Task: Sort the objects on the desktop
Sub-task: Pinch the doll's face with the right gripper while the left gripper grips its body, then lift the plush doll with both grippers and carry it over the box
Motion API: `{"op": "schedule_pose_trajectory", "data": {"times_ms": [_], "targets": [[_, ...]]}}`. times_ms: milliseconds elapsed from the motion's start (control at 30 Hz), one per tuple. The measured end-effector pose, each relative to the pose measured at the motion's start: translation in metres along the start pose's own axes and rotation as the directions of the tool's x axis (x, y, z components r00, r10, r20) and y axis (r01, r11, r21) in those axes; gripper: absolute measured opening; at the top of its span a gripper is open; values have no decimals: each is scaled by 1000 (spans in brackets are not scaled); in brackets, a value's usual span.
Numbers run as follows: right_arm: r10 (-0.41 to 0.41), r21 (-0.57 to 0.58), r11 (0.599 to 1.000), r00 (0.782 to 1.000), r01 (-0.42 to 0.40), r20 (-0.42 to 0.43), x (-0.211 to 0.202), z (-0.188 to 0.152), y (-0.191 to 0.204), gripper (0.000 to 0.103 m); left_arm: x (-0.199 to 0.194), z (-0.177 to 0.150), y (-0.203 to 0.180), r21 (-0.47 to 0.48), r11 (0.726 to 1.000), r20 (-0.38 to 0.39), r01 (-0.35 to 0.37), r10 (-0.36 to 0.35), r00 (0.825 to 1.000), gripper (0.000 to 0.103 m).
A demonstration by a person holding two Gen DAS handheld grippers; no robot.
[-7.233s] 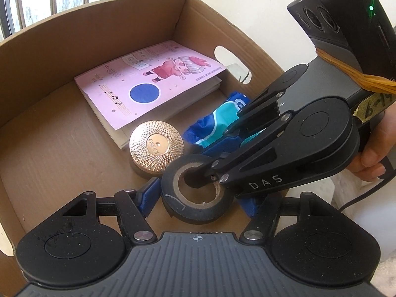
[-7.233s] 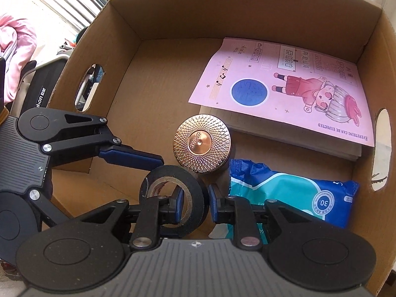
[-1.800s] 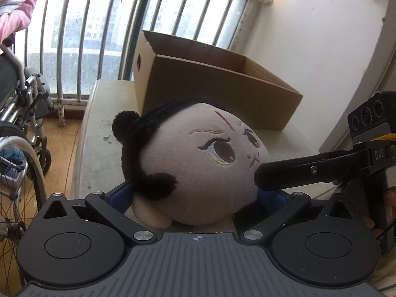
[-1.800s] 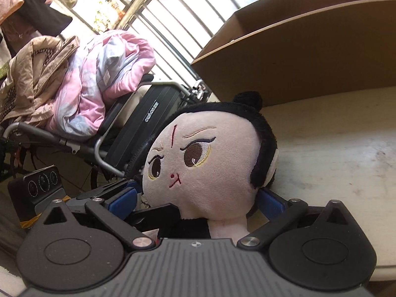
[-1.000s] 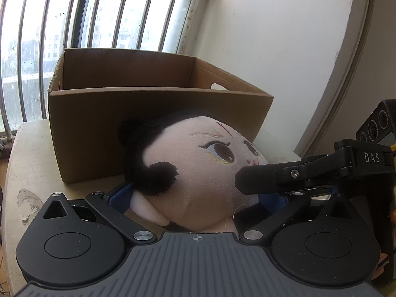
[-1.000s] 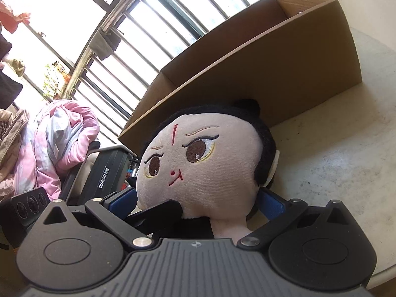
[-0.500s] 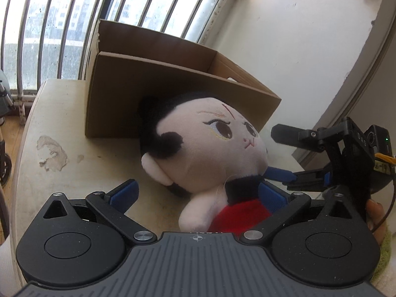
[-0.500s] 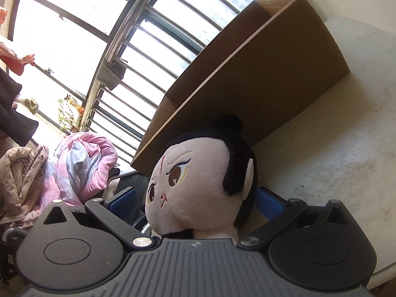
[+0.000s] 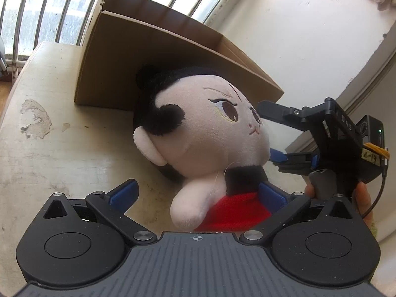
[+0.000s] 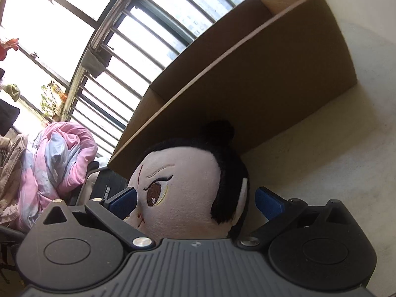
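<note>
Both claws have let go of the plush doll [image 9: 205, 133] within the last second: it was pinched at head and neck, and now it lies on the pale surface [image 9: 61, 153] with its head against the near wall of the cardboard box [image 9: 153, 64]. From the left wrist view the doll fills the centre, its red body running toward 6 o'clock, the box rising behind it from 11 to 1 o'clock.

Spread wide, the left claw [image 9: 195, 193] has blue pads either side of the doll's arm and red torso, gripping nothing. At 3 o'clock the right claw [image 9: 269, 136] is also parted, one finger above the doll's face and one below its chin.

Judging by the box beside it, the doll probably belongs inside. A good regrasp would take the firmer neck or torso, not the soft head, which would squash and slip. Lift it well above the box's rim before carrying it over, then lower it in.
</note>
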State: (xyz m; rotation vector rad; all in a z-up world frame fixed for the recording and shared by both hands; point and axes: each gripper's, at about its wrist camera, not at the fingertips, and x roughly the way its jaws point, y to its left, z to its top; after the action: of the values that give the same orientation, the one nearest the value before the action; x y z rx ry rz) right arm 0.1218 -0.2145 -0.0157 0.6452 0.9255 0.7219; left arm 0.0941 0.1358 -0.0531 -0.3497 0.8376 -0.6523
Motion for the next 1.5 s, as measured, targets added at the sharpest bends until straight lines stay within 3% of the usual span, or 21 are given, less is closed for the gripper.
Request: {"op": "schedule_pose_trajectory", "data": {"times_ms": [133,300,467,667,1000,1500], "targets": [[23,0,1000,1000,-23,-12,-2,-6,5,103,9,11,-2,-10,999,-12,42,-42,999,103],[32,12,999,999,-32,-36,-8,-9,0,103,12,13,-9,18,1000,-26,7,-7,1000,103],[72,86,994,995,-66,-67,6,-5,-14,103,12,9,-10,34,999,-40,42,-40,998,103],[71,69,995,996,-67,-63,16,-3,-11,103,24,11,-15,62,998,-70,-14,18,997,103],[102,97,991,991,-93,-89,22,1,-17,103,31,16,-10,33,999,-85,-8,11,996,103],[127,76,990,989,-122,-68,7,1,-5,103,34,24,-25,91,995,-84,-42,49,995,103]]}}
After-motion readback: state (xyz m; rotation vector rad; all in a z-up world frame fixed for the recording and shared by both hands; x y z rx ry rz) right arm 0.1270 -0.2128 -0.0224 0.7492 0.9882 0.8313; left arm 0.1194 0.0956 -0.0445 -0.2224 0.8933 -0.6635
